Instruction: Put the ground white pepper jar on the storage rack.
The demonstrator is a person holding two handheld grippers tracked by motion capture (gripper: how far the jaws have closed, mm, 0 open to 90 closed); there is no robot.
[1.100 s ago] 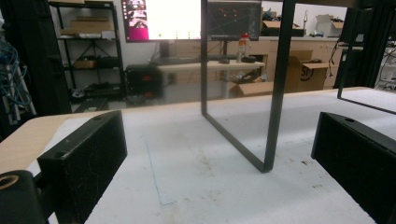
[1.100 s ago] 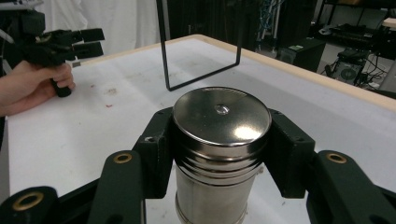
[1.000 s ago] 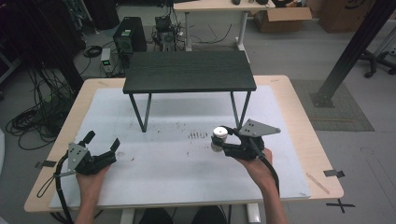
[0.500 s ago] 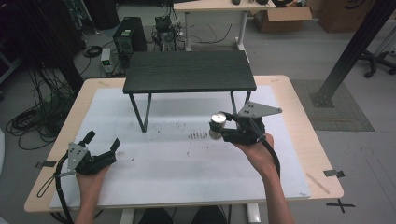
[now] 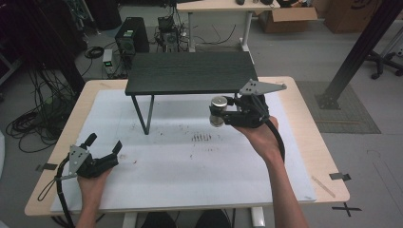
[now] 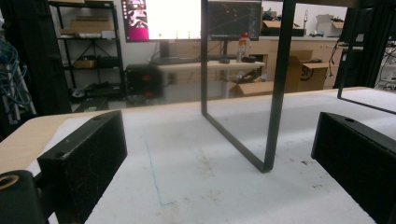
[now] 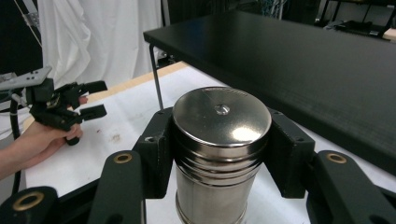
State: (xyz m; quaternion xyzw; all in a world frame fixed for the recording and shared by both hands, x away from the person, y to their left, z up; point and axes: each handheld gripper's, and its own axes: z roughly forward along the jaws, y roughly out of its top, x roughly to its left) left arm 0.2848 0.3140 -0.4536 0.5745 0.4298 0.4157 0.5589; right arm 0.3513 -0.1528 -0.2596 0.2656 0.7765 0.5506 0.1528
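A shiny steel cylinder (image 5: 218,110) with a flat lid (image 7: 221,113) hangs upright in the air, level with the front edge of the small black shelf (image 5: 190,71). My right gripper (image 5: 221,112) is shut on it, and in the right gripper view both jaws press its sides just below the lid. My left gripper (image 5: 103,144) rests low on the white mat (image 5: 180,166) at the front left, jaws wide apart with nothing between them. In the left gripper view my left gripper (image 6: 219,163) faces the shelf's thin black leg frame (image 6: 275,93).
The black shelf stands on thin legs (image 5: 142,114) at the back middle of the wooden table (image 5: 304,114). Dark smudges (image 5: 202,137) mark the mat. Desks, boxes and cables crowd the floor beyond the table.
My right gripper has risen and moved toward the shelf with the steel cylinder in it, from near the mat up to shelf height. The left gripper has stayed put.
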